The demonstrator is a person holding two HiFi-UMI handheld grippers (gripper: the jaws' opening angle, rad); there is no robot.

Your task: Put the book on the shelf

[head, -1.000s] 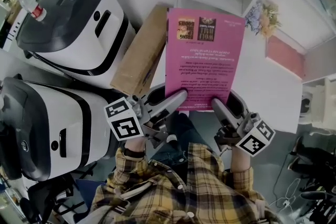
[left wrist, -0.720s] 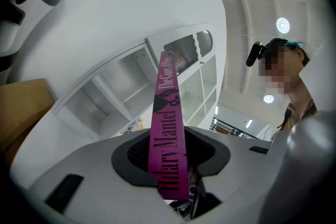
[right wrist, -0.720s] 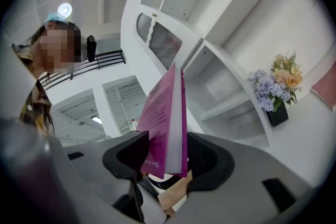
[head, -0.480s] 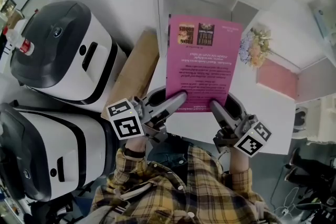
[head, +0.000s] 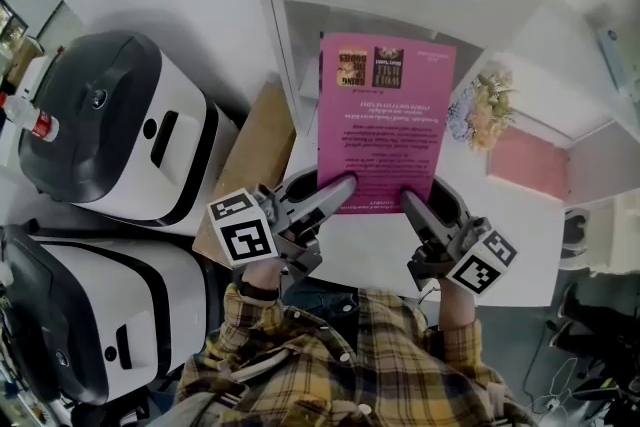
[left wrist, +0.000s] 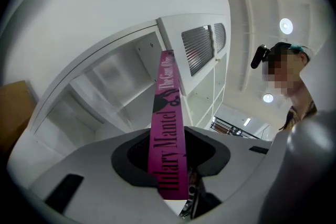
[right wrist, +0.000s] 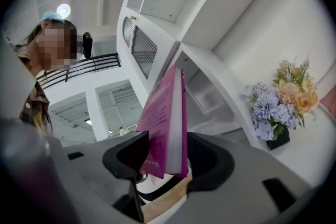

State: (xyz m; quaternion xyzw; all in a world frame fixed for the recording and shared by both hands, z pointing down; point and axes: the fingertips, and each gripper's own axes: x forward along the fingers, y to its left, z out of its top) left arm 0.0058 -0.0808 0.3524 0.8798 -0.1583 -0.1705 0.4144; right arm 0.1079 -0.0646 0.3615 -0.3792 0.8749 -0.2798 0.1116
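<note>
**While both grippers carry it, the book waits short of the shelf**

- White shelf [head: 283, 55] ahead of you, with an open compartment past the book's far edge. My guess is that is the target.
- Two white-and-dark machines [head: 120, 125] and a cardboard box [head: 250, 155] stand to your left. Flowers [head: 478, 110] sit to your right.
- Book [head: 385, 120] is in the air, not yet in the shelf. It has a magenta cover with its back face up, small print and two thumbnail covers at the far end. The spine carries black lettering and the page block is white.
- Left gripper [head: 335, 187] is clamped at half width on the spine side. Right gripper [head: 415, 207] pinches the page-edge side.
- You likely grip both near corners to stop twisting and leave the leading edge free to enter.
</note>
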